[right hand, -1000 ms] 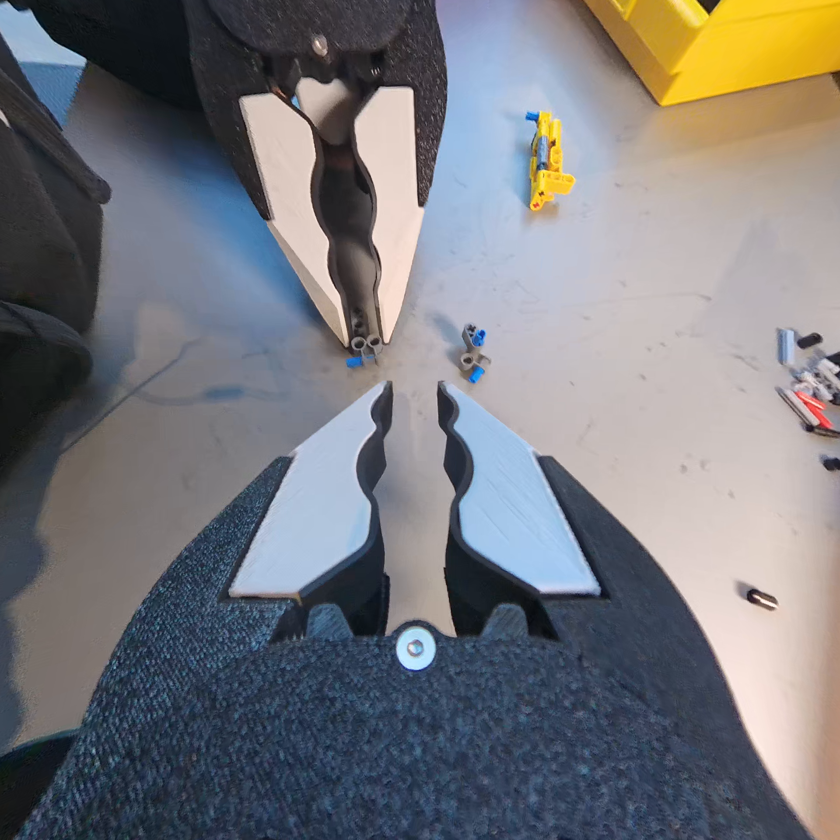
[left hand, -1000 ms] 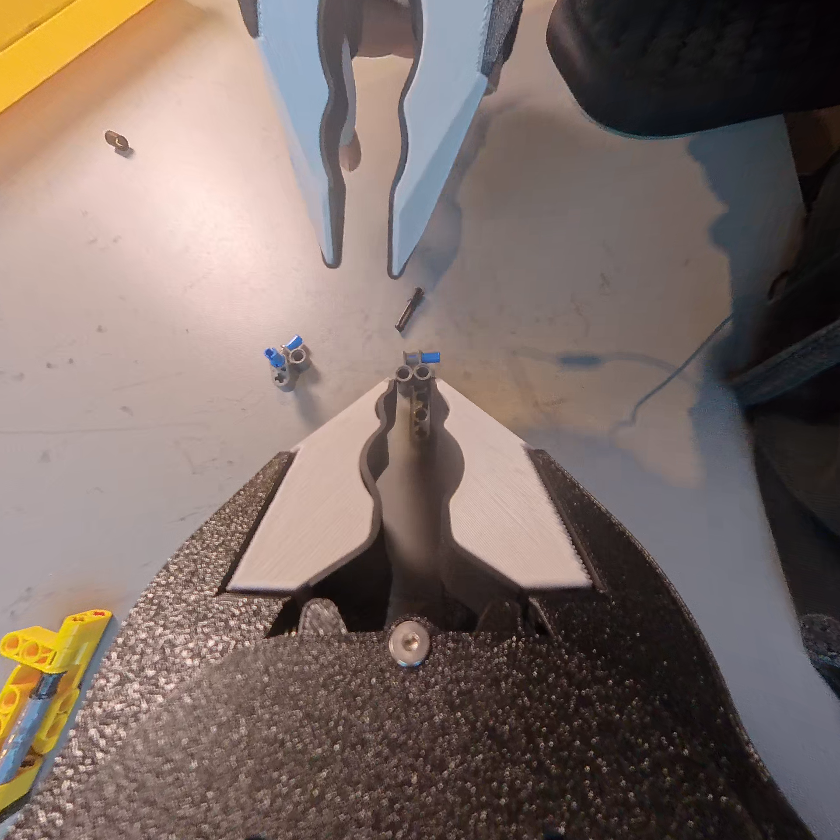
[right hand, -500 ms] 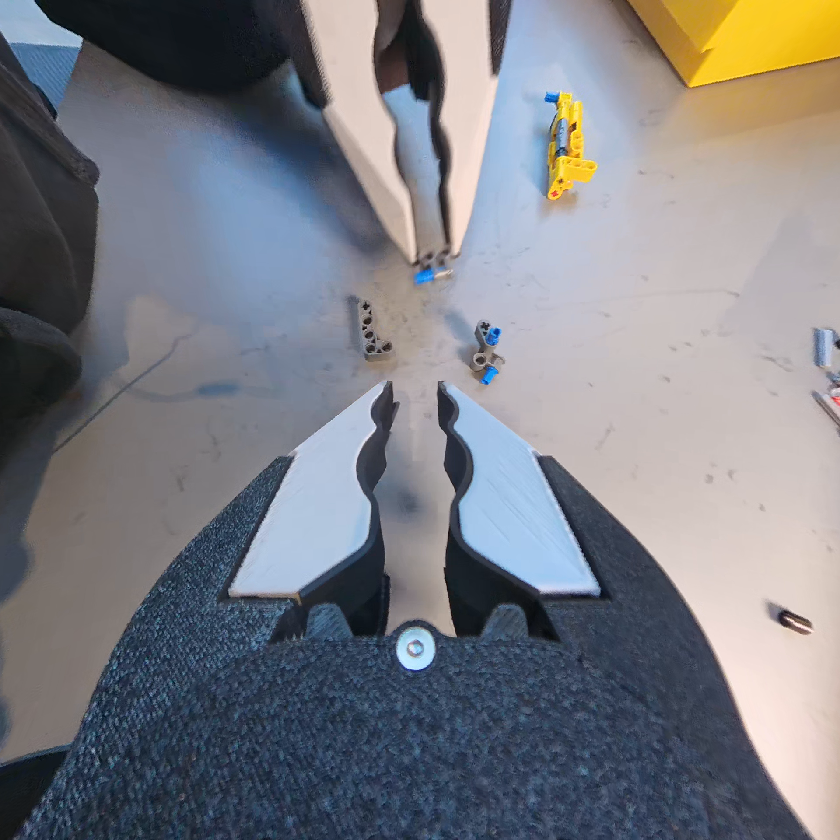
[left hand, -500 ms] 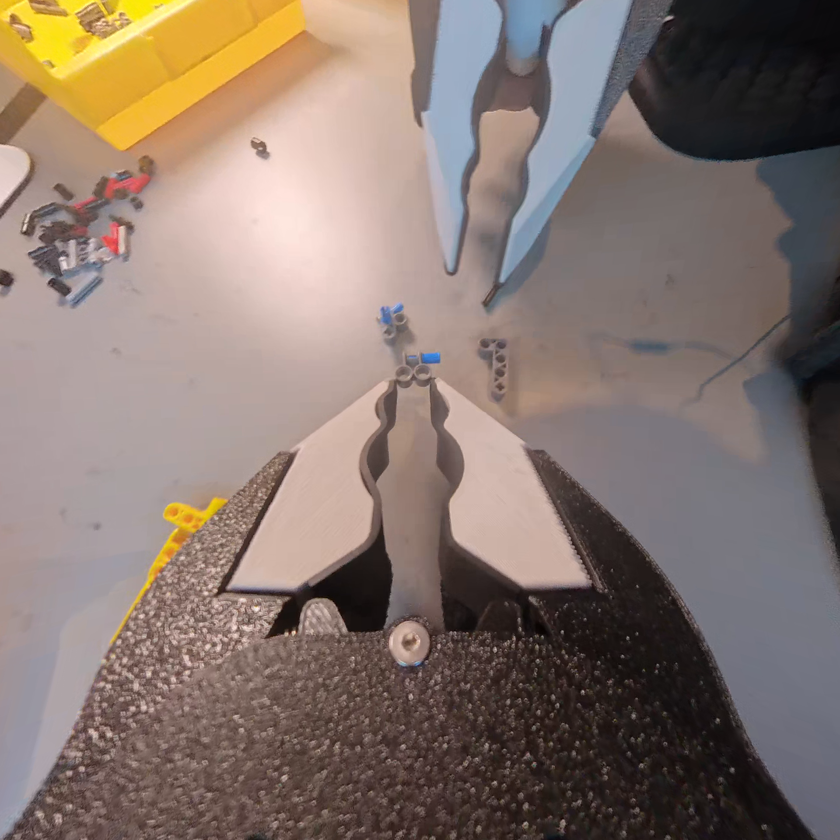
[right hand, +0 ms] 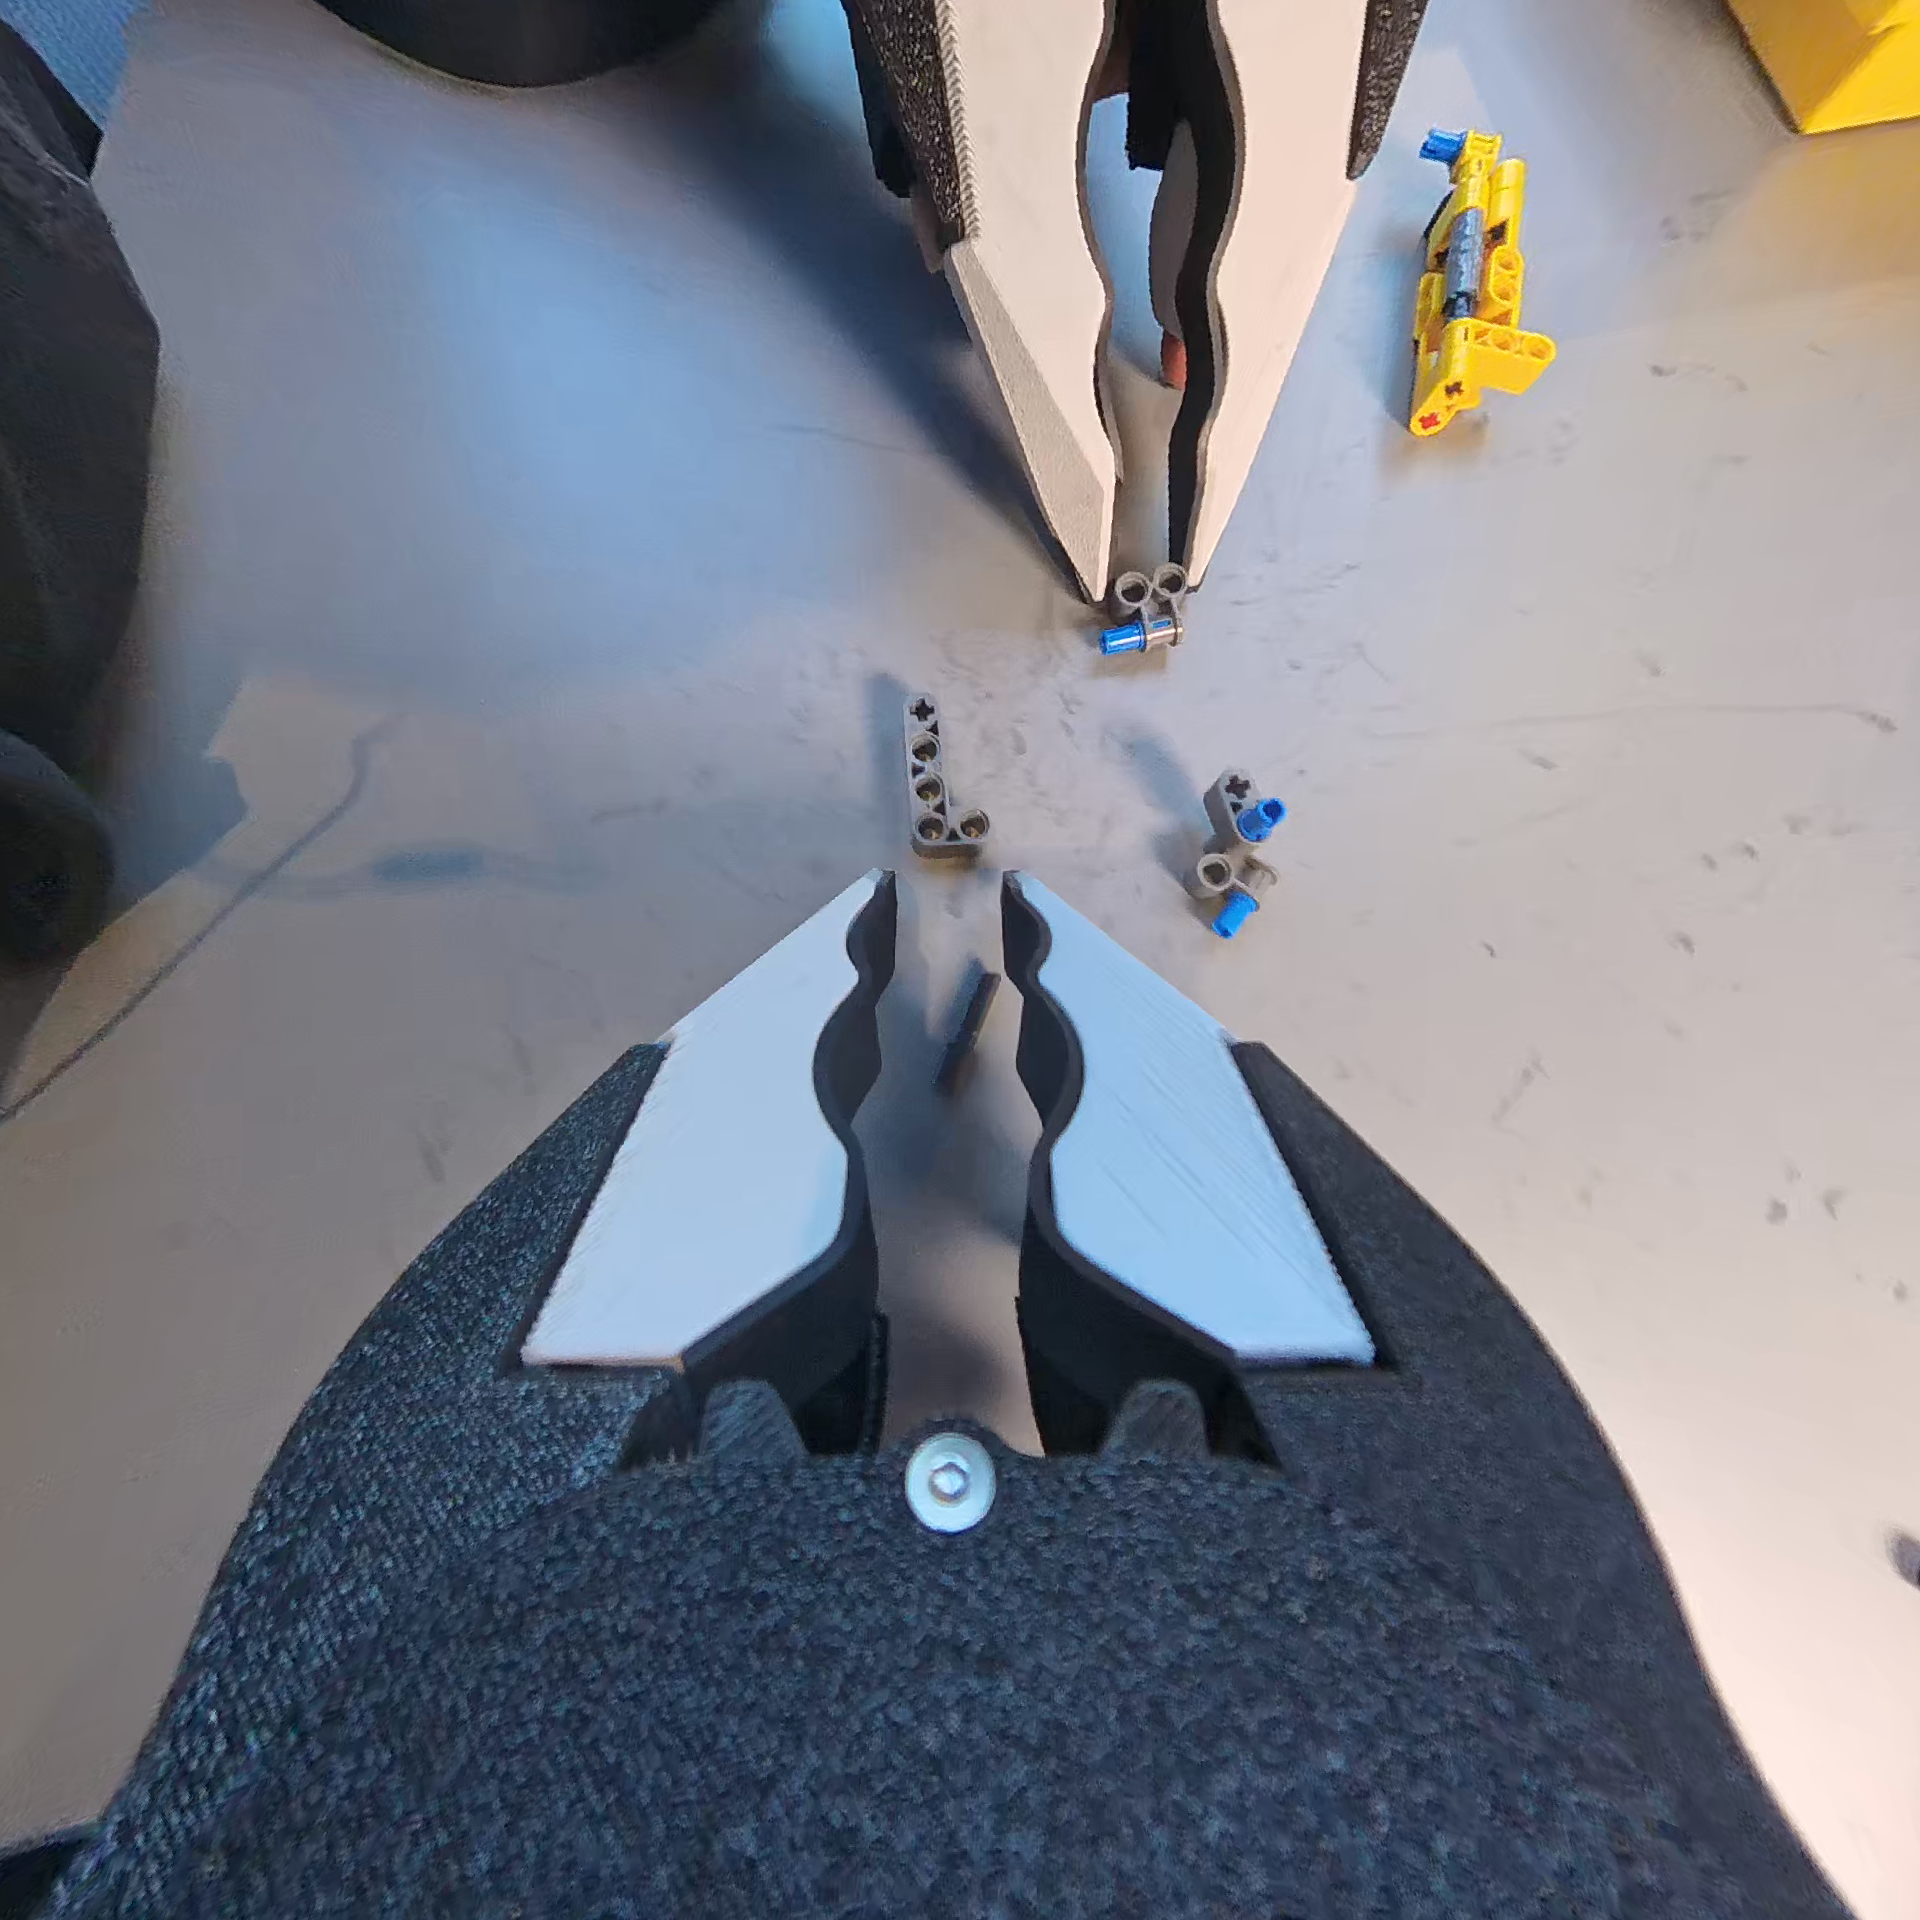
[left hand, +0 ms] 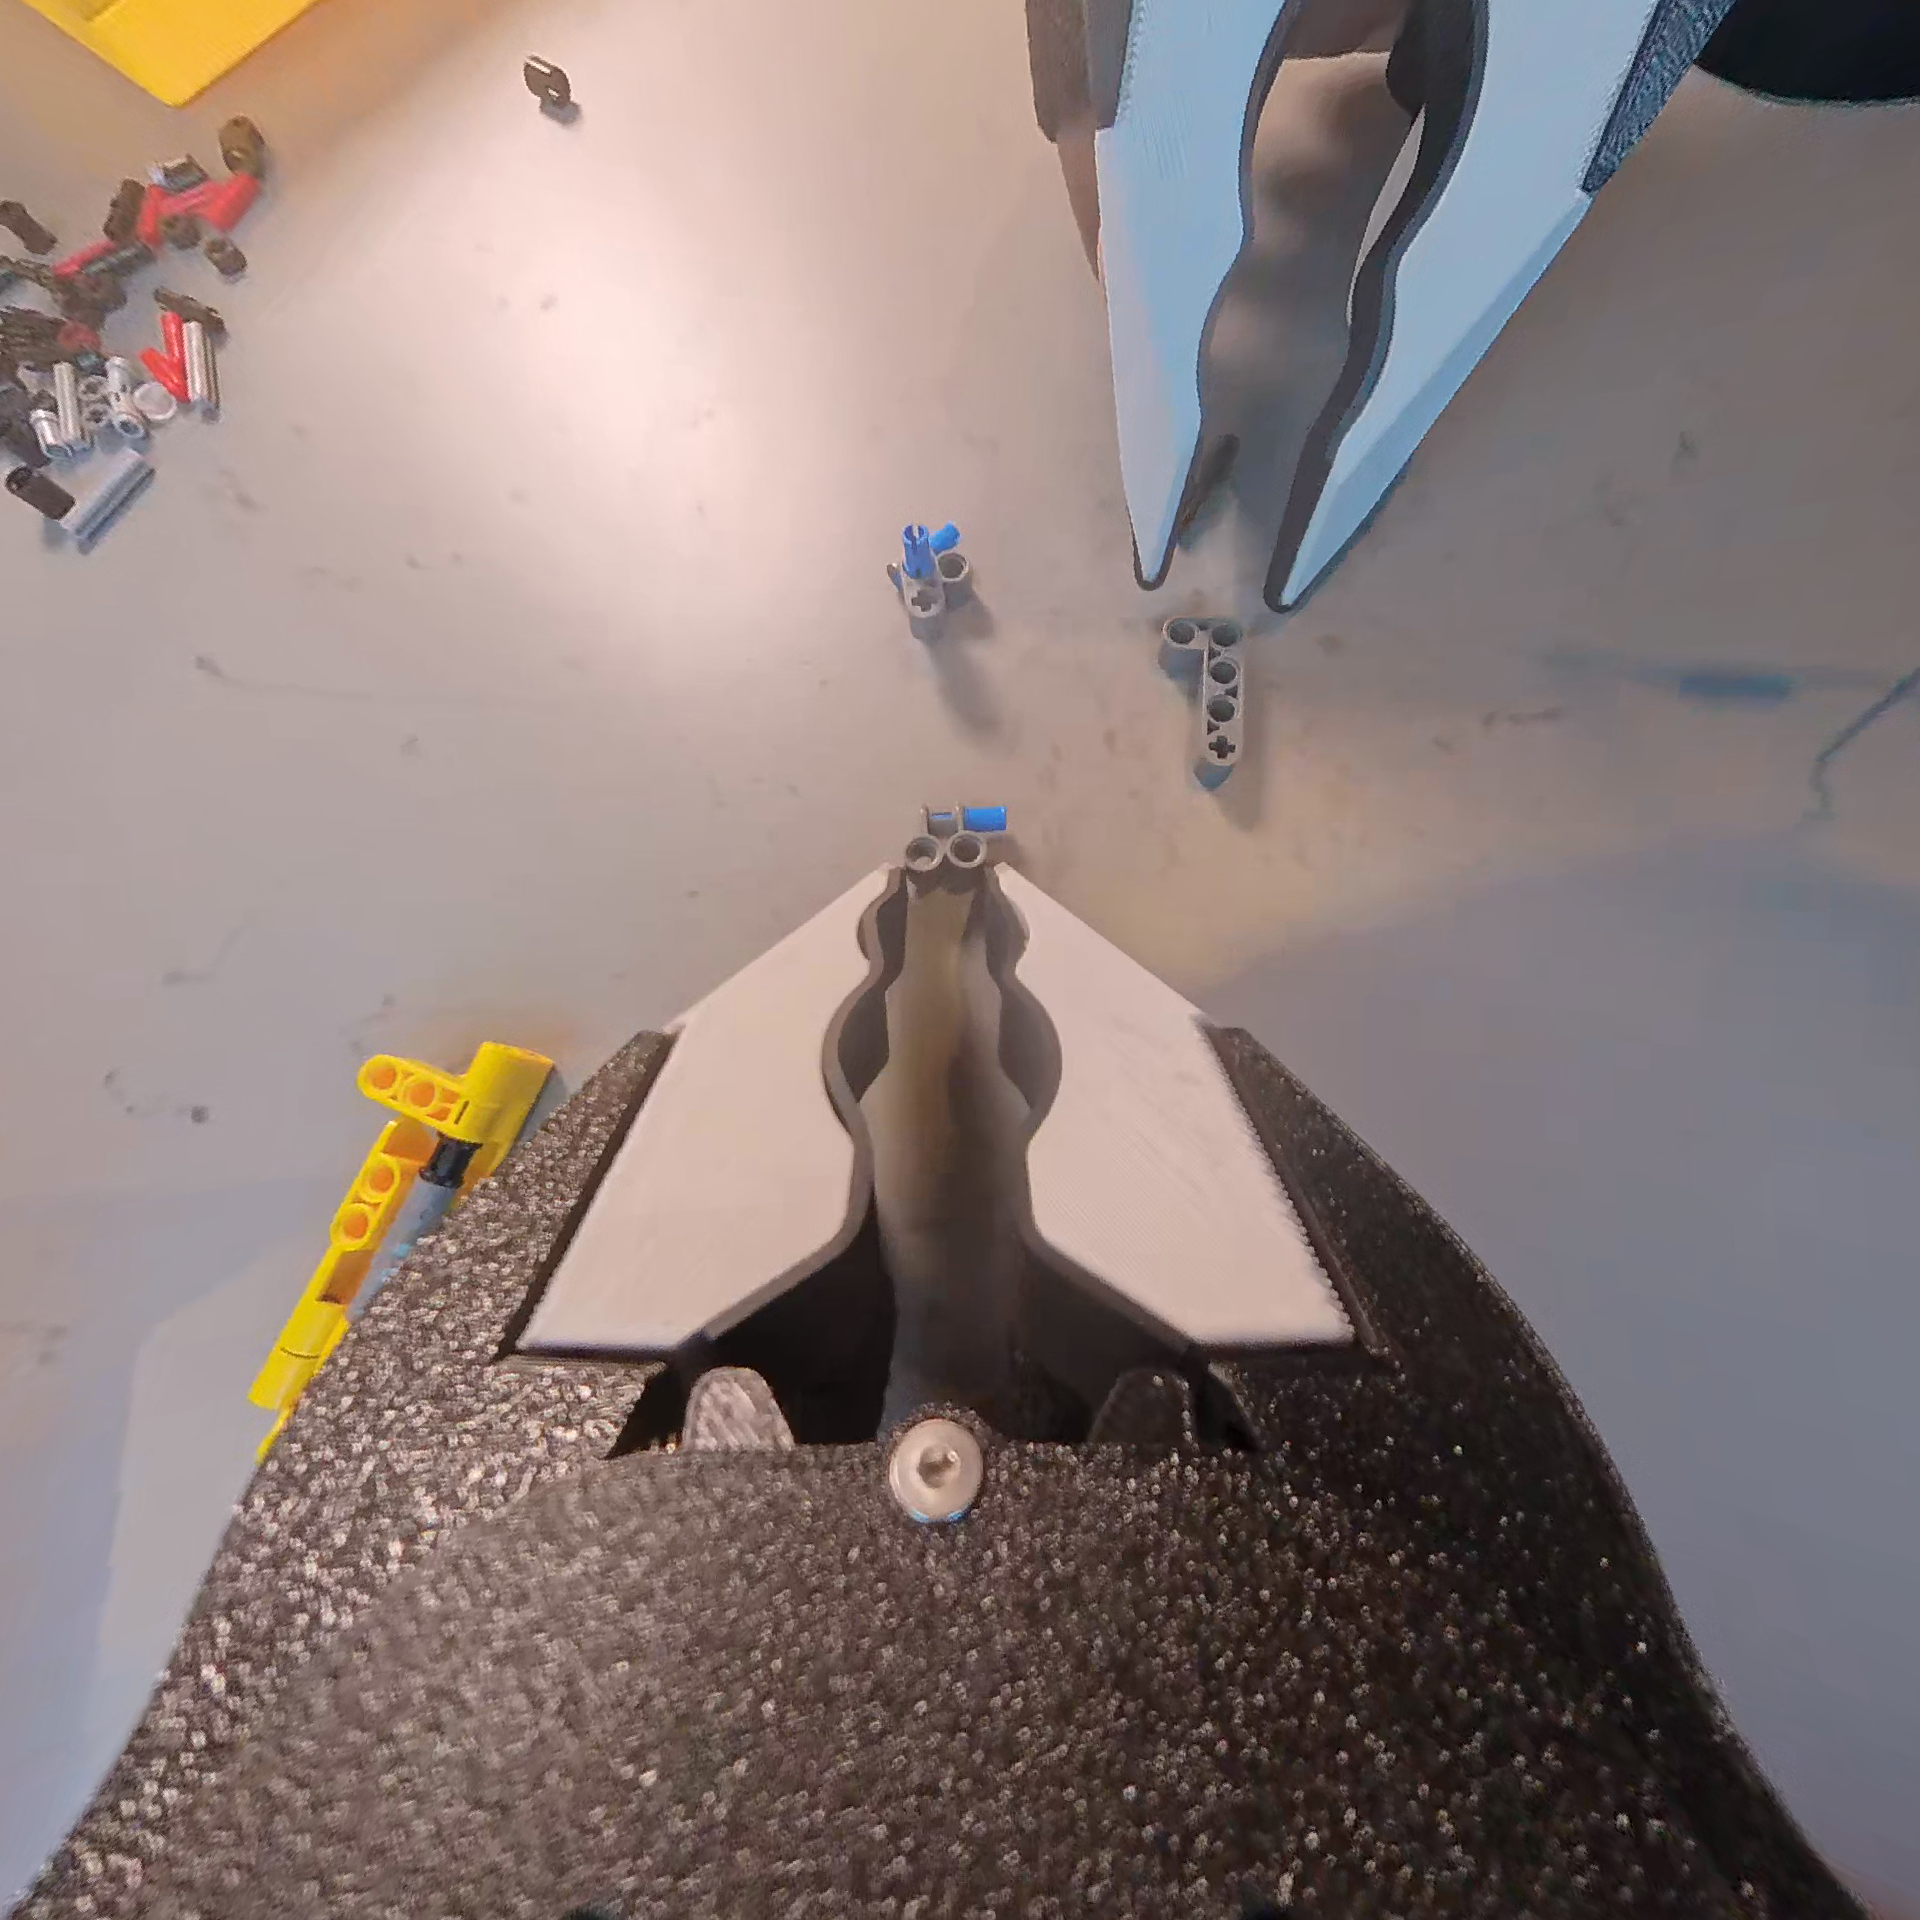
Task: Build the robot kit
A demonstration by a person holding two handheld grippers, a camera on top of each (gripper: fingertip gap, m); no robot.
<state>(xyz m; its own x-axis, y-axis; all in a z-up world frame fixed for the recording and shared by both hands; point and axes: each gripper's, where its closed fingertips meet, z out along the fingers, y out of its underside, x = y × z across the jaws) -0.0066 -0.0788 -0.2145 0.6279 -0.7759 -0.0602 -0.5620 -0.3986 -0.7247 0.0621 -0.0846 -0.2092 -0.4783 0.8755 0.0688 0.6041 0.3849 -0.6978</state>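
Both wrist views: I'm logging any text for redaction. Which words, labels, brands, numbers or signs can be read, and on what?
None can be read: no writing shows on the left gripper, the right gripper, the yellow assembly, the grey L-shaped beam or the table.

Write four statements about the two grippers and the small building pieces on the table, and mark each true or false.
1. The left gripper is shut on a small grey connector with a blue pin. True.
2. The right gripper grips the grey L-shaped beam. False: it is open, and the beam lies on the table just ahead of its tips.
3. A black pin lies between the right gripper's fingers. True.
4. The yellow assembly is held off the table. False: it lies on it.
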